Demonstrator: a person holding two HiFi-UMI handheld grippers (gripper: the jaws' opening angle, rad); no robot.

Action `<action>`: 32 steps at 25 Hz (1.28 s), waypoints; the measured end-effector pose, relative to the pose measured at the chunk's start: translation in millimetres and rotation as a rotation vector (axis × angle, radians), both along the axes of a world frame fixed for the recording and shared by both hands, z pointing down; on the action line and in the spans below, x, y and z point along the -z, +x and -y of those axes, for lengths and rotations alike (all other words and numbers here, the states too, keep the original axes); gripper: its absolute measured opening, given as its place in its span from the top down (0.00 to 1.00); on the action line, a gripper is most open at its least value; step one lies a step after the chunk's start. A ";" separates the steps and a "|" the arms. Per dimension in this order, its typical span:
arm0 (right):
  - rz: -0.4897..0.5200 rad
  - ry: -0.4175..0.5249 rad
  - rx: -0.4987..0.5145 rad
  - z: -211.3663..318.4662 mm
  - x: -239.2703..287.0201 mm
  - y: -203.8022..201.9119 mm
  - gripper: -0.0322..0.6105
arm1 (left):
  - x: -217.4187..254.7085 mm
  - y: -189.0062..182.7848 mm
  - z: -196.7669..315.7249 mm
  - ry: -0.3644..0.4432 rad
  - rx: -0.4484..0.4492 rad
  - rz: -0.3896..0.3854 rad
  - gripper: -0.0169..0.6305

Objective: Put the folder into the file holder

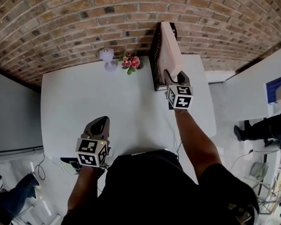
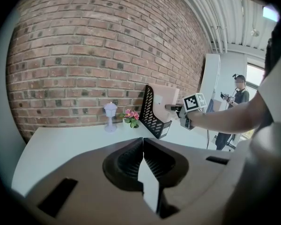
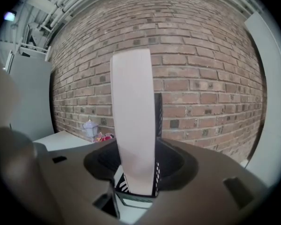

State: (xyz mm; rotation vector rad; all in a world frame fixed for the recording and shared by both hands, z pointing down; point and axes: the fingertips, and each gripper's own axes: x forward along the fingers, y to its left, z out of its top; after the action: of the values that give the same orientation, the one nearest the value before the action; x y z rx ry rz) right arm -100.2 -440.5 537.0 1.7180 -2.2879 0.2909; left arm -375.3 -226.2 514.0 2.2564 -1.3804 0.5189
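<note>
Beige and stiff, the folder stood upright on its edge inside the black mesh file holder at the back of the white counter, against the brick wall. The right arm reached straight out, its right tool tilted slightly down, jaws spread apart on either side of the folder's near edge. The left tool was held low near the body, jaws together and empty.
</note>
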 end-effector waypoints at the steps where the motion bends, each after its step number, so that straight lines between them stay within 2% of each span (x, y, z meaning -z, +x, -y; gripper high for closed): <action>1: 0.005 0.007 0.002 -4.6 5.0 0.8 0.61 | 0.9 1.5 -0.1 0.004 -0.005 -0.002 0.97; 10: 0.040 0.027 0.049 -56.9 36.9 0.0 0.61 | 10.0 10.7 -2.1 0.049 -0.019 -0.020 0.97; 15: 0.066 0.022 0.151 -100.5 60.8 -15.6 0.63 | 15.3 20.2 -3.6 0.061 -0.026 -0.049 0.97; 19: 0.104 0.008 0.247 -138.8 78.9 -31.4 0.66 | 33.3 33.3 -1.1 0.113 -0.050 -0.054 0.97; 25: 0.159 -0.041 0.319 -191.4 88.8 -34.8 0.77 | 57.8 54.2 -4.5 0.174 -0.089 -0.043 0.97; 28: 0.211 -0.058 0.331 -205.8 89.3 -31.9 0.83 | 58.4 62.8 -5.6 0.176 -0.110 -0.043 0.96; 32: 0.221 -0.075 0.338 -218.1 85.1 -25.3 0.89 | 54.3 74.7 -10.4 0.169 -0.146 -0.034 0.97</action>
State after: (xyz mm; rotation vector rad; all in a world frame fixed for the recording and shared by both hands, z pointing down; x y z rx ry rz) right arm -125.4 -222.3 452.0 1.2881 -2.6353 0.5090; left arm -300.6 -215.8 459.7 2.5036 -1.2923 0.4233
